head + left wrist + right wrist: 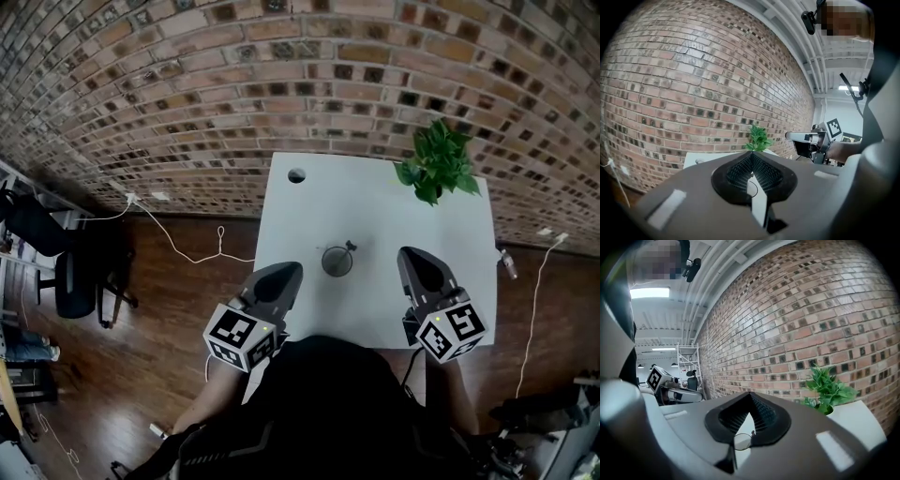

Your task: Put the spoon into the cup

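A small dark cup (337, 262) stands in the middle of the white table (375, 206), and a spoon (349, 247) rests in it with its handle sticking out at the upper right. My left gripper (289, 270) is just left of the cup, jaws shut and empty. My right gripper (412, 255) is to the cup's right, also shut with nothing held. In the right gripper view the cup's rim (742, 441) shows below the closed jaws (750, 395). In the left gripper view the pads (740, 171) meet at the tip.
A potted green plant (439, 161) stands at the table's far right corner. A cable hole (296, 175) is at the far left. A brick wall (234, 84) runs behind. A black chair (75, 272) and cables (187, 248) lie on the wooden floor to the left.
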The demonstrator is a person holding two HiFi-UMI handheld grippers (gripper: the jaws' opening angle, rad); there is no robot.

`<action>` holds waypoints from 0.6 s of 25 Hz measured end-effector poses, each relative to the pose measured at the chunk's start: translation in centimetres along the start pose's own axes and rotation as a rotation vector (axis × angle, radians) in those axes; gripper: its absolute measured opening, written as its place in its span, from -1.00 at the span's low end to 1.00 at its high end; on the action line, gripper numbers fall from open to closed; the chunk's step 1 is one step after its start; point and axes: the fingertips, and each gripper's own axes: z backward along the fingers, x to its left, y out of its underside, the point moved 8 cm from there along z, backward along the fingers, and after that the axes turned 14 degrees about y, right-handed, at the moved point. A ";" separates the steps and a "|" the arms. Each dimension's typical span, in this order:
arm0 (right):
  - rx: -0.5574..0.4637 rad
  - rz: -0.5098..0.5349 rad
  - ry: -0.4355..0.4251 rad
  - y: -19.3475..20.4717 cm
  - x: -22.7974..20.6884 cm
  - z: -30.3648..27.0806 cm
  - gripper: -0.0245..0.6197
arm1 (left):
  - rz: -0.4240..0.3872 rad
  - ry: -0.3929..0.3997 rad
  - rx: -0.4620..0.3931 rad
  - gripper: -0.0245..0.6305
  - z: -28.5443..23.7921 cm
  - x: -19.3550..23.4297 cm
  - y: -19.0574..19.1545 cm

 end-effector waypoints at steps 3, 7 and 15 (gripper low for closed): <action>-0.006 -0.013 0.007 0.0 -0.2 0.2 -0.91 | -0.001 0.006 0.001 -0.95 -0.1 -0.1 0.0; -0.007 -0.026 0.012 0.1 -0.3 0.3 -0.91 | -0.001 0.008 0.007 -0.95 -0.2 0.0 0.0; -0.017 -0.034 0.020 -0.2 -0.8 0.5 -0.91 | -0.017 0.017 0.004 -0.95 -0.7 0.0 -0.6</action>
